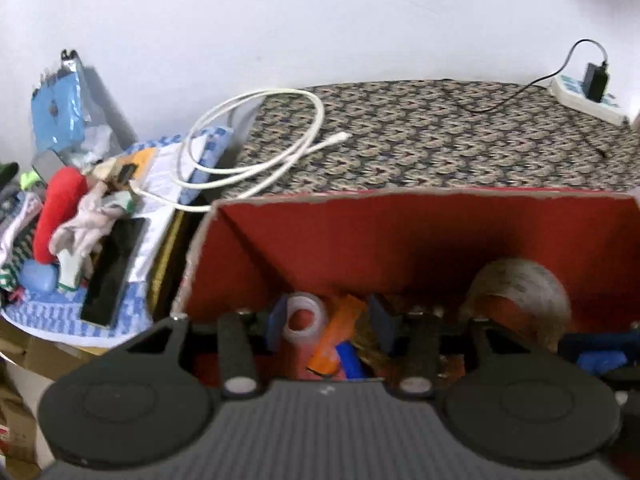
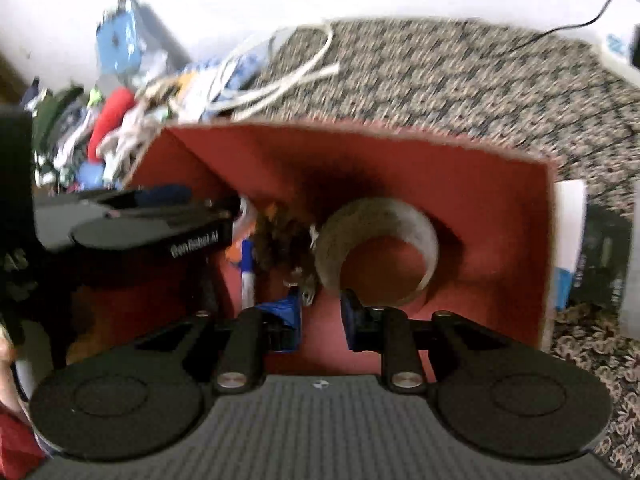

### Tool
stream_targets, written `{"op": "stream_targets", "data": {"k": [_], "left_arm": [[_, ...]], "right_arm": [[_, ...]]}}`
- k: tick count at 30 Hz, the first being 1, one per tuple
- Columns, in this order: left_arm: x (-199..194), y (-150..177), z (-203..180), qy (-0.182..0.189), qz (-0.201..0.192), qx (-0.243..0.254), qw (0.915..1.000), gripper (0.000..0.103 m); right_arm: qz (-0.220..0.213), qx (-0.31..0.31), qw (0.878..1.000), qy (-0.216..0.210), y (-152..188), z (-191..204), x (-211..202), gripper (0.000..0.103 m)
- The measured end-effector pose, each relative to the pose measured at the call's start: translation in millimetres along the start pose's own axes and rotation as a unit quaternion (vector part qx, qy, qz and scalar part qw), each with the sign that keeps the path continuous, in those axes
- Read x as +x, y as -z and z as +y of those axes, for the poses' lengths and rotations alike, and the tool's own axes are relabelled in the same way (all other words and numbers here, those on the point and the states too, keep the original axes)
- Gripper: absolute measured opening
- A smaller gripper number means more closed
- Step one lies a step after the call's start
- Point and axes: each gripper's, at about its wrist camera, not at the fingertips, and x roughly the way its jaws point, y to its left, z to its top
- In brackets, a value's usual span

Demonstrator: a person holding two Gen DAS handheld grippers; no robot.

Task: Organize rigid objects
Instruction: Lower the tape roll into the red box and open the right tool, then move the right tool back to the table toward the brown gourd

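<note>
Red-lined cardboard box [image 2: 500, 184], torn rim | tape roll [image 2: 384, 216] inside | both claws parted, empty

Black left gripper [image 1: 328, 326], right gripper [image 2: 320, 314]: blue pads, silver screws.

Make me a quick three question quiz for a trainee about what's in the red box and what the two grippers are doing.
1. True or false: the big tape roll lies inside the red box.
2. The white cable lies: A) inside the box, B) outside, beyond its far wall, C) in a gripper.
3. Fill in: the right gripper is ____, holding nothing.

Key: 1 true. 2 B. 3 open. The left gripper is open too, over the small clear tape roll and orange item.
</note>
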Motion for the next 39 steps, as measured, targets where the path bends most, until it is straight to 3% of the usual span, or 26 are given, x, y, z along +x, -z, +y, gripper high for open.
{"op": "stream_targets", "data": {"k": [7, 18, 26, 39], "left_arm": [[-37, 3, -23, 0.022, -0.025, 0.024, 0.9992, 0.057], [-81, 11, -60, 0.03, -0.052, 0.053, 0.9968, 0.063], [-104, 13, -94, 0.013, -0.058, 0.05, 0.997, 0.069], [-129, 12, -171, 0.003, -0.063, 0.045, 0.997, 0.078]], "right_arm": [[-0.066, 0.028, 0.997, 0.031, 17, -15, -39, 0.004], [-0.116, 0.062, 0.99, 0.045, 39, -35, -80, 0.005], [-0.122, 0.048, 0.991, 0.037, 46, -55, -99, 0.005], [-0.109, 0.044, 0.993, 0.024, 62, -119, -125, 0.006]]}}
